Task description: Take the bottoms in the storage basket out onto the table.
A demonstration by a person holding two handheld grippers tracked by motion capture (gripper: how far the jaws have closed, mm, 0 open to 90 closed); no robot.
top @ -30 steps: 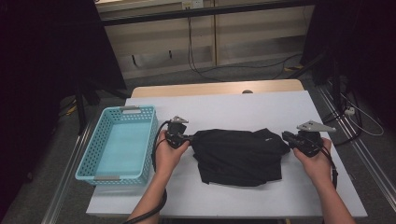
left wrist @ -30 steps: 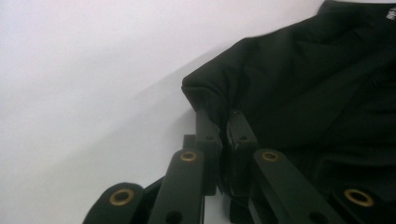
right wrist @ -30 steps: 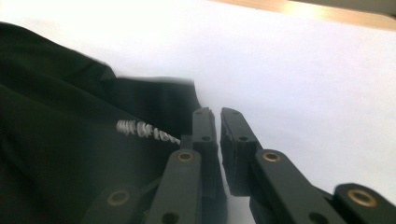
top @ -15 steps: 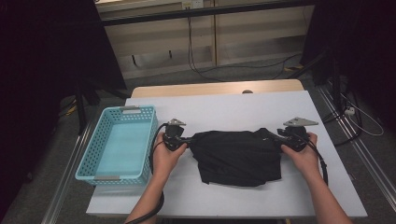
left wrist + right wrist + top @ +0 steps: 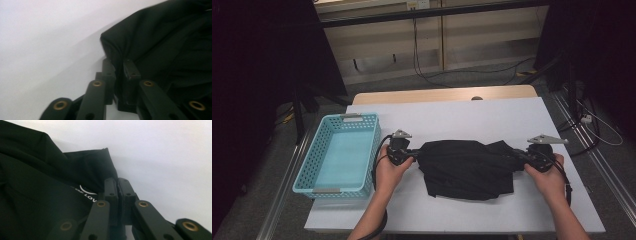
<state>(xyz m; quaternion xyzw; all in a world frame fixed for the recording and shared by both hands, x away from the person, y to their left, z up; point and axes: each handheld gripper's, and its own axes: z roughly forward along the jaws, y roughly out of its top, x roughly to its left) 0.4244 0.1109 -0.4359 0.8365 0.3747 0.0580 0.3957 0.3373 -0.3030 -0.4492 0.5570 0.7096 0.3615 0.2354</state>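
While the black garment [image 5: 468,169] lies spread across the middle of the white table [image 5: 462,112], each hand holds one end of it. The left gripper [image 5: 410,156] pinches the cloth's left edge; in the left gripper view its jaws have just been opening a little, with a fold of the garment [image 5: 160,45] between them and the pads touching it. The right gripper [image 5: 521,159] is clamped on the right edge, its jaws having just closed; in the right gripper view they press together on a thin bit of fabric [image 5: 75,172] near white lettering [image 5: 86,194]. A turquoise basket [image 5: 340,152] stands at the table's left end, just beside the left hand [image 5: 388,172].
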